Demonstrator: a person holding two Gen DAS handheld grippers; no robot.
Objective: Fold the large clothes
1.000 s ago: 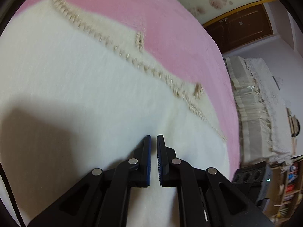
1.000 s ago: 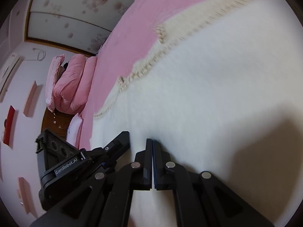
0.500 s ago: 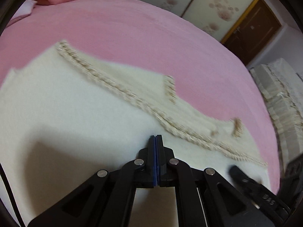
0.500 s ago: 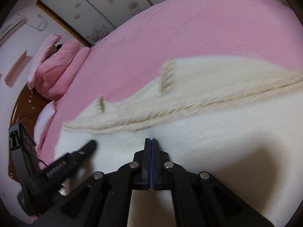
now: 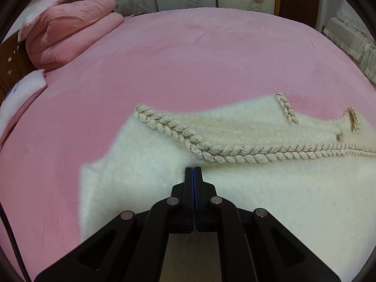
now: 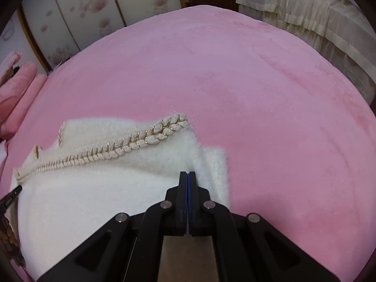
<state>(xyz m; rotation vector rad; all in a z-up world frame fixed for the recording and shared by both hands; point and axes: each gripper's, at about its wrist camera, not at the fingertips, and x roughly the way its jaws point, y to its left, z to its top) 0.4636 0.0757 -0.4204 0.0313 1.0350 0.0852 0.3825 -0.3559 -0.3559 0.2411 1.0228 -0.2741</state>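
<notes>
My left claw (image 5: 193, 171) and right claw (image 6: 187, 175) are both clenched on the fluffy cream cardigan (image 5: 246, 188), spread on the pink bed (image 5: 188, 65). It looks soft, thick and floppy; I'd judge the corners beside the braided trim (image 5: 235, 151) the best grip.

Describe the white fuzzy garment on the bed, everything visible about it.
The white garment is cream-white and looks like thick, fluffy fleece or knit. A braided beige trim shot with gold thread runs along one edge, and short trimmed tabs stand near its far side. It lies folded over in layers on the pink bedspread. The left tool and the right tool are each shut on its fabric near the trim.
</notes>
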